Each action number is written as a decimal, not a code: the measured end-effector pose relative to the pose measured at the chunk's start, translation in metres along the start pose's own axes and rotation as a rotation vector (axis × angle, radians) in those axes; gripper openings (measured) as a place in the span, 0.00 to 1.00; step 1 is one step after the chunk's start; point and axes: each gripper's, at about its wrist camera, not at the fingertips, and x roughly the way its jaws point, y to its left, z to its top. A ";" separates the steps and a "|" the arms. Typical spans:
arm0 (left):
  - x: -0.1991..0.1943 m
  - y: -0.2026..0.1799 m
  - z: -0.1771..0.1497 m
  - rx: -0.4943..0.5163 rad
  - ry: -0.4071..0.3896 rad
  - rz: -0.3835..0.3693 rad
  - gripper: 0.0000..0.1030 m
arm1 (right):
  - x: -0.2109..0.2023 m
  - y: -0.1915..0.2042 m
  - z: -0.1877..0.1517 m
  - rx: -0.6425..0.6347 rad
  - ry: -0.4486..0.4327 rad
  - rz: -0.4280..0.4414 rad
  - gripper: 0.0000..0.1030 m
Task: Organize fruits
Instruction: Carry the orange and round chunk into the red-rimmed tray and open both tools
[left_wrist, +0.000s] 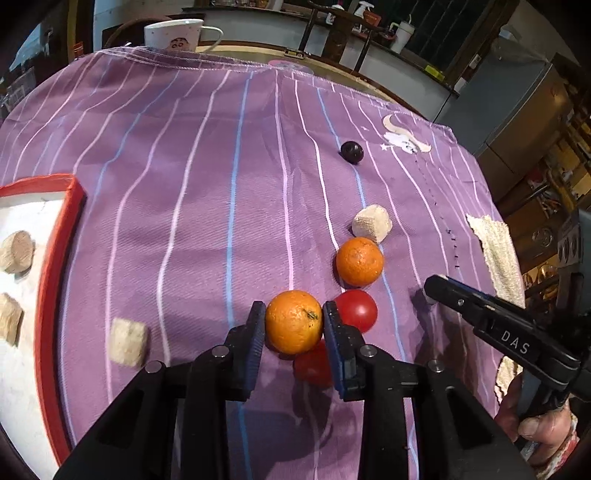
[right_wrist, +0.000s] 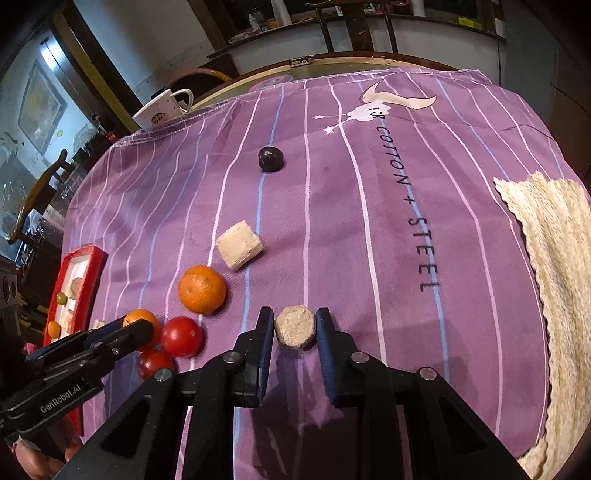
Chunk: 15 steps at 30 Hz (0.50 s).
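Observation:
My left gripper (left_wrist: 294, 314) is shut on an orange (left_wrist: 293, 321) on the purple striped cloth (left_wrist: 184, 166). Beside it lie two red tomatoes (left_wrist: 356, 310) and a second orange (left_wrist: 359, 261). My right gripper (right_wrist: 294, 325) is shut on a round beige biscuit-like piece (right_wrist: 295, 326), resting on the cloth. A dark plum (right_wrist: 270, 158) lies farther back, and a beige cube (right_wrist: 239, 244) sits mid-cloth. The red-rimmed tray (left_wrist: 59, 251) at the left holds several beige pieces; the right wrist view shows small fruits in it too (right_wrist: 61, 297).
A white mug (left_wrist: 173, 33) stands at the cloth's far edge. A cream knitted mat (right_wrist: 554, 277) lies at the right. Another beige cube (left_wrist: 127, 341) lies near the tray. A cluttered counter and chairs are behind the table.

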 end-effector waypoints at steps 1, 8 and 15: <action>-0.003 0.001 -0.001 -0.004 -0.004 -0.002 0.29 | -0.002 0.001 -0.002 0.003 0.001 0.001 0.24; -0.048 0.034 -0.019 -0.065 -0.053 -0.012 0.29 | -0.016 0.023 -0.014 0.010 0.003 0.029 0.24; -0.104 0.115 -0.047 -0.187 -0.101 0.049 0.29 | -0.024 0.089 -0.019 -0.057 -0.005 0.070 0.24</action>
